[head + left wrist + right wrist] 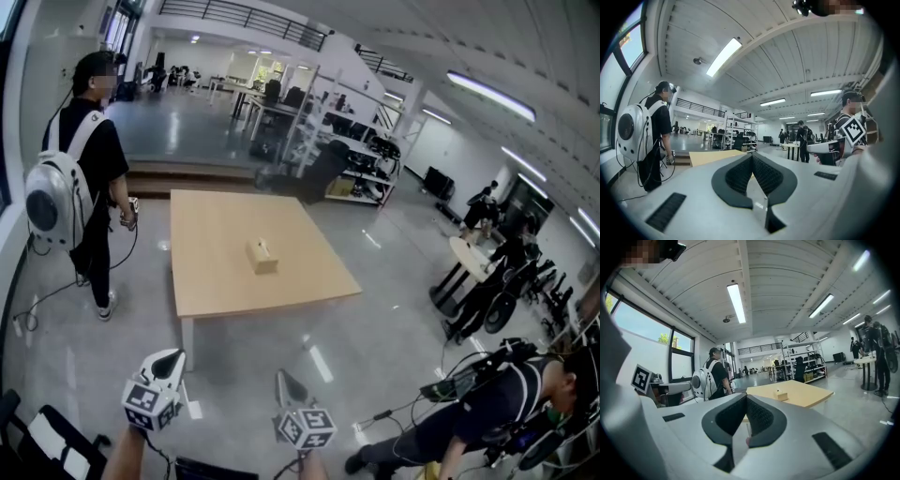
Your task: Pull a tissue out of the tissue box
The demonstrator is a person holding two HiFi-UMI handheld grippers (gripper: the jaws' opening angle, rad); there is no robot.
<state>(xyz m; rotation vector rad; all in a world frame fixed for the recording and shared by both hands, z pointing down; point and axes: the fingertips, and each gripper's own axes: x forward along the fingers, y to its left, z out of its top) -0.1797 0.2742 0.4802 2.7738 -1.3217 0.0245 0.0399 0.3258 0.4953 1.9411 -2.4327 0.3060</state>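
Box [262, 256] sits alone near the middle of the bench [216, 281], well apart from both grippers — task not begun, the approach isn't made yet. A pale tuft on its top looks like the tissue [262, 245], but it's too small to be sure. L gripper [169, 361] and R gripper [286, 382] hang low in the head view, over the floor, short of the bench's near edge. Each gripper view shows its jaws together at the tips w/ nothing between them. Both point roughly level toward the bench.

Risks from here, as I judge:
- Jaws must part before reaching the tuft. If they go in closed, they'd prob. just poke the tissue down into the slot.
- Box looks light and nothing pins it. A one-gripper pull could lift or drag the whole box instead of freeing a sheet, so the other gripper prob. needs to press it down.
- Pinch too little and the tissue may tear or slip.
- Person w/ backpack [80, 178] stands by the bench's far-left corner — keep clear on approach.
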